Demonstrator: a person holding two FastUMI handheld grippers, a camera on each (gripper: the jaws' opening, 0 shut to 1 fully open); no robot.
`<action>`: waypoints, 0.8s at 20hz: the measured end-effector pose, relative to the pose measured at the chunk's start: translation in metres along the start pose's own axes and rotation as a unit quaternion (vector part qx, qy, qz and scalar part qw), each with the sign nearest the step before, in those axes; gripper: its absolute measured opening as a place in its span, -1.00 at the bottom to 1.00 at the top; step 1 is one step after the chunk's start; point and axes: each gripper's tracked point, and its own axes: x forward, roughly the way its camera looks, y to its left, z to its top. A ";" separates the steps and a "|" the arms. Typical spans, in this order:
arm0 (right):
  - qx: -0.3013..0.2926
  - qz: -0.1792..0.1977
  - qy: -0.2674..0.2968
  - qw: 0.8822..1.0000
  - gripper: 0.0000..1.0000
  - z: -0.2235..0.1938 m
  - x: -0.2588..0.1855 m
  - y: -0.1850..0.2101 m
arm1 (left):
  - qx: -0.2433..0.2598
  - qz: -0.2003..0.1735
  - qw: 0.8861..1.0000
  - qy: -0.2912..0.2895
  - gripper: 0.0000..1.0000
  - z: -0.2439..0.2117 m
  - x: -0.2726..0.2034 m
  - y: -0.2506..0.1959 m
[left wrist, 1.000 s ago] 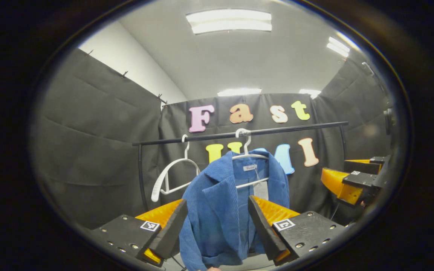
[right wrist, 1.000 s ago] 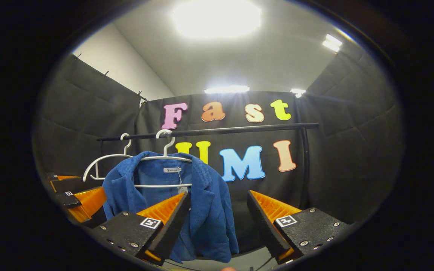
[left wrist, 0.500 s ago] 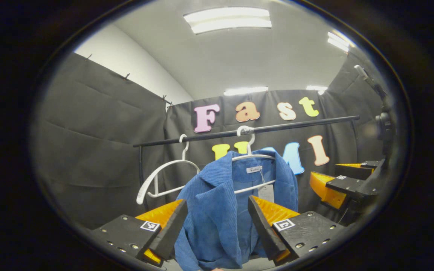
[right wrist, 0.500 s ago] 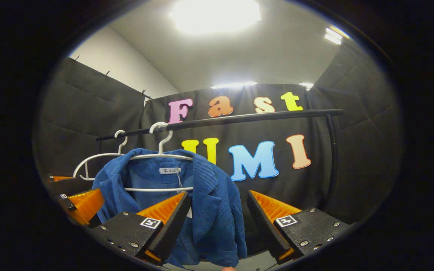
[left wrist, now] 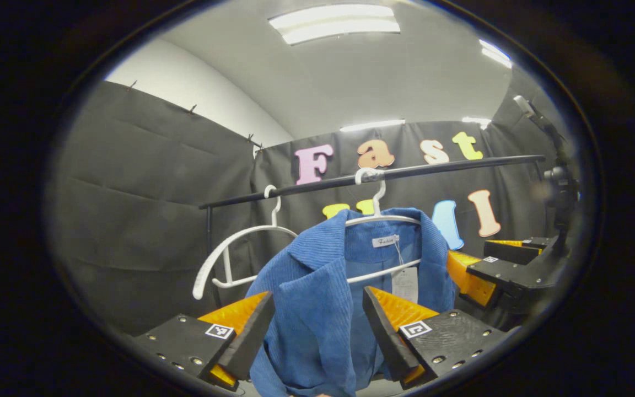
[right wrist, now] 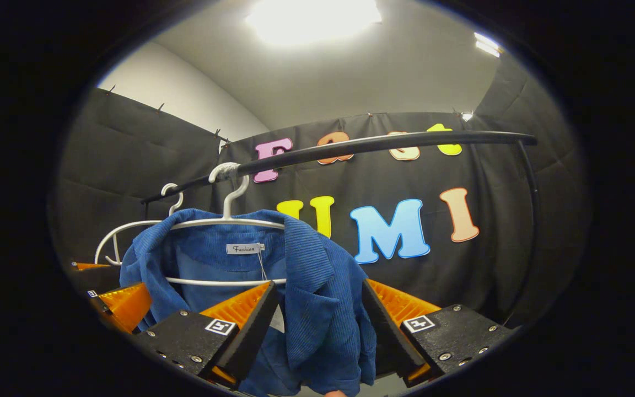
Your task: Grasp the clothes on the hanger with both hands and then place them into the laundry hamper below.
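Both hand-held grippers agape, flanking blue jacket [left wrist: 317,309] on hanger [left wrist: 382,220].

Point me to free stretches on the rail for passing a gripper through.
Free: the rail from the jacket's hanger to its far post. Crowded: the near end, where the blue jacket and the empty hanger hang side by side, both grippers open at the jacket's fronts.

**Markings and labels**

Blue jacket [right wrist: 317,259]: white neck label [right wrist: 245,248] carrying one short word in script; white hang tag [left wrist: 405,284], print too small to read. Left gripper [left wrist: 317,298] and right gripper [right wrist: 320,289]: square black-and-white coded markers [left wrist: 415,329] on each finger.
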 end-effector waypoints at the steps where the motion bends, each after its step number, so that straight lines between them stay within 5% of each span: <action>1: -0.001 0.003 0.002 1.000 0.89 -0.004 0.006 0.001 | -0.001 0.004 1.000 0.004 0.84 -0.005 0.005 -0.001; 16: -0.012 0.009 0.044 0.999 0.89 -0.056 0.057 0.005 | 0.012 0.061 0.998 0.023 0.84 -0.039 0.042 -0.004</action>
